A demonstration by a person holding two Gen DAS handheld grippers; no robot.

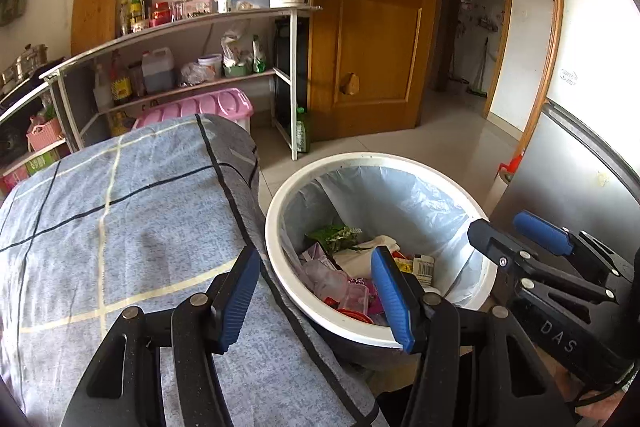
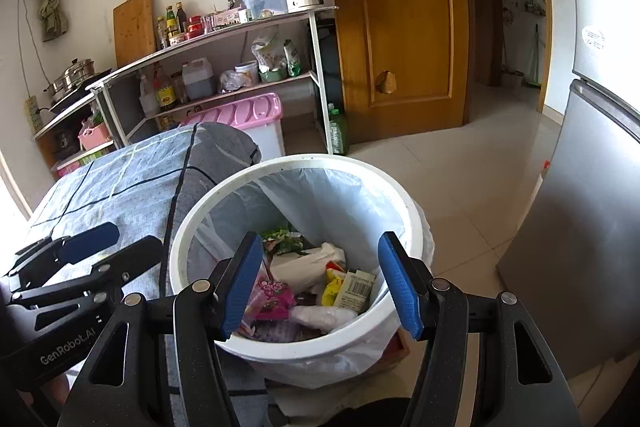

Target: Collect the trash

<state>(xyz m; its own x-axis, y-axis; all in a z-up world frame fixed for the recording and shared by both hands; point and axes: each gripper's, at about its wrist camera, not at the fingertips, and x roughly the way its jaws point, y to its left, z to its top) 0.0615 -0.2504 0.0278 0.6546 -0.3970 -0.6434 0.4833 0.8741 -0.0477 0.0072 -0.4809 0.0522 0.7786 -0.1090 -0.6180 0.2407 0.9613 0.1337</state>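
Over the bin (image 2: 304, 163) both grippers' jaws stand released and empty, so the drop looks done; next calls for finding more trash.

"das" in pale letters on black body of right gripper (image 1: 516, 235), at 4 o'clock in left wrist view; "genrobot.ai" on black body of left gripper (image 2: 108, 241), at 8 o'clock in right wrist view.

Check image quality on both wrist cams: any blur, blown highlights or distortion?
Left wrist view: sharp, no motion blur; wall at right above the fridge blown out; heavy fisheye bending of the shelf unit, dark vignette corners. Right wrist view: also sharp; trash bin evenly lit, glare on the floor tiles, door edges bowed.
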